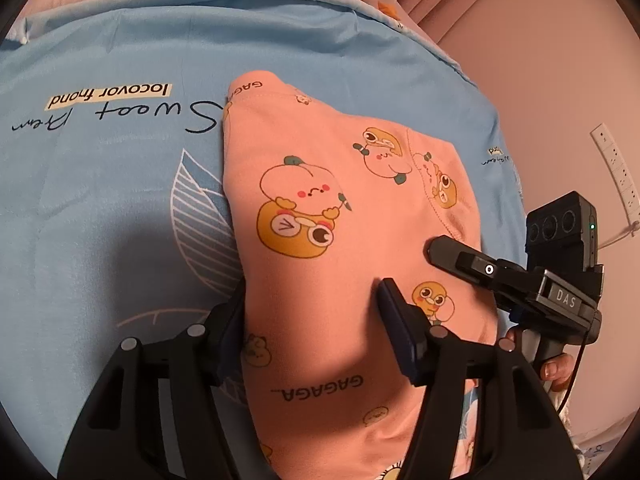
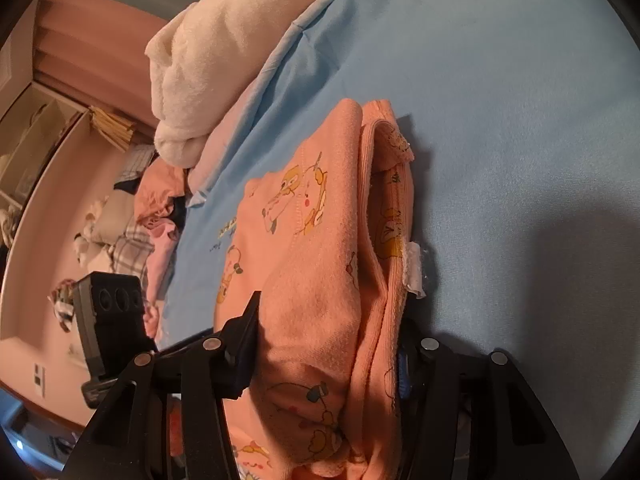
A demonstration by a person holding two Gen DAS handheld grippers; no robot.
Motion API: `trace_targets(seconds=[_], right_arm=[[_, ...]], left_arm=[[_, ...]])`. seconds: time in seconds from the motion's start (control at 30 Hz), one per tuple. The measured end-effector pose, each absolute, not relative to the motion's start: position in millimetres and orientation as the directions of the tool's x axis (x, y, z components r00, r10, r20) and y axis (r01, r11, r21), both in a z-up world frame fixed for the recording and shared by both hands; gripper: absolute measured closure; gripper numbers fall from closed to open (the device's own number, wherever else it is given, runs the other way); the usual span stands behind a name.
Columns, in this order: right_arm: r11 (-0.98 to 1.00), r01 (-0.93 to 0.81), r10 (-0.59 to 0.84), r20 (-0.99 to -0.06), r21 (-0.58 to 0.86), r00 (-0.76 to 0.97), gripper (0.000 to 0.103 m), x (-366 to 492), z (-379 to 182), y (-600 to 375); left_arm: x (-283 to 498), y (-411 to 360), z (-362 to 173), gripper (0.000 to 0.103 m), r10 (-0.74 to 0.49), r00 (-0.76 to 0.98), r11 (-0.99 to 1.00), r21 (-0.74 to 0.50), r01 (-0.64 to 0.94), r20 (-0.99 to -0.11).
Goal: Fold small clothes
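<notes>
Lying across the middle of the left wrist view is one small pink garment (image 1: 340, 240), printed with cartoon peach and frog figures and the word GAGAGA, spread on a light blue bedsheet (image 1: 100, 184) that carries dark script lettering at the upper left of the frame. At the bottom of that view the left hand-held gripper (image 1: 312, 316) stands with its two fingers wide apart; the left finger sits at the garment's left edge, the right finger rests on the cloth, and nothing is pinched between them. At the right of the frame the right hand-held gripper (image 1: 440, 250) reaches in from the side with its tip at the garment's right edge, and a hand (image 1: 554, 368) shows on its handle below. One white power strip (image 1: 618, 168) hangs on the pink wall at the far right.

In the right wrist view, at the left of the frame, one heap of mixed clothes (image 2: 120, 232) lies on the floor. One cream fleece blanket (image 2: 224, 48) is bunched at the upper centre, on the bed's edge. The garment (image 2: 320, 280) fills the lower centre, doubled into thick folded layers, and the right hand-held gripper (image 2: 332, 344) has its two fingers set either side of this bundle, pressed against the cloth and holding it. A white label (image 2: 414, 270) sticks out at the garment's right edge.
</notes>
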State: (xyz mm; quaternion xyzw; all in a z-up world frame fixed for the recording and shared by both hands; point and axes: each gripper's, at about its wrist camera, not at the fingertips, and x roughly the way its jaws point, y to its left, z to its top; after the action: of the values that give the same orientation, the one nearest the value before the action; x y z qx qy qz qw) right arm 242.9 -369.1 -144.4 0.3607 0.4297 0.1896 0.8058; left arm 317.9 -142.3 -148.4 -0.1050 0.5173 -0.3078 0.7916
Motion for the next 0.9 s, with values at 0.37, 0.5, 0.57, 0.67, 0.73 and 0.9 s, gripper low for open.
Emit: trace_targets(seconds=[0.37,0.5,0.57,0.67,0.73,0.9], right_arm=[[0.686,-0.013,0.604,-0.560,0.727,0.567,0.053,243.8,-142.8,-367.7],[0.696,-0.021,0.598,-0.563,0.718,0.571,0.058,244.5,-142.8,-367.5],[0.704,-0.022,0.591,-0.568,0.710,0.573,0.060,245.8,-141.9,-367.0],[0.722,-0.026,0.575,-0.580,0.691,0.577,0.062,246.3,-140.1,-364.9],[0.735,-0.025,0.563,-0.589,0.678,0.580,0.063,246.3,-138.8,-362.8],[0.771,-0.026,0.525,-0.613,0.636,0.591,0.065,246.7,-135.3,-356.9]], left_arm=[[316.2,-144.7,-147.8,0.044,-0.572,0.292,0.803,-0.449,0.393,-0.767],[315.0,-146.5,-147.6,0.046,-0.558,0.302,0.811,-0.430,0.396,-0.773],[314.5,-147.2,-147.1,0.047,-0.552,0.309,0.815,-0.423,0.395,-0.775],[313.0,-148.5,-146.5,0.048,-0.540,0.320,0.823,-0.409,0.396,-0.778],[312.3,-149.2,-146.8,0.049,-0.535,0.326,0.826,-0.402,0.395,-0.780],[310.5,-150.2,-146.5,0.054,-0.522,0.340,0.836,-0.392,0.383,-0.782]])
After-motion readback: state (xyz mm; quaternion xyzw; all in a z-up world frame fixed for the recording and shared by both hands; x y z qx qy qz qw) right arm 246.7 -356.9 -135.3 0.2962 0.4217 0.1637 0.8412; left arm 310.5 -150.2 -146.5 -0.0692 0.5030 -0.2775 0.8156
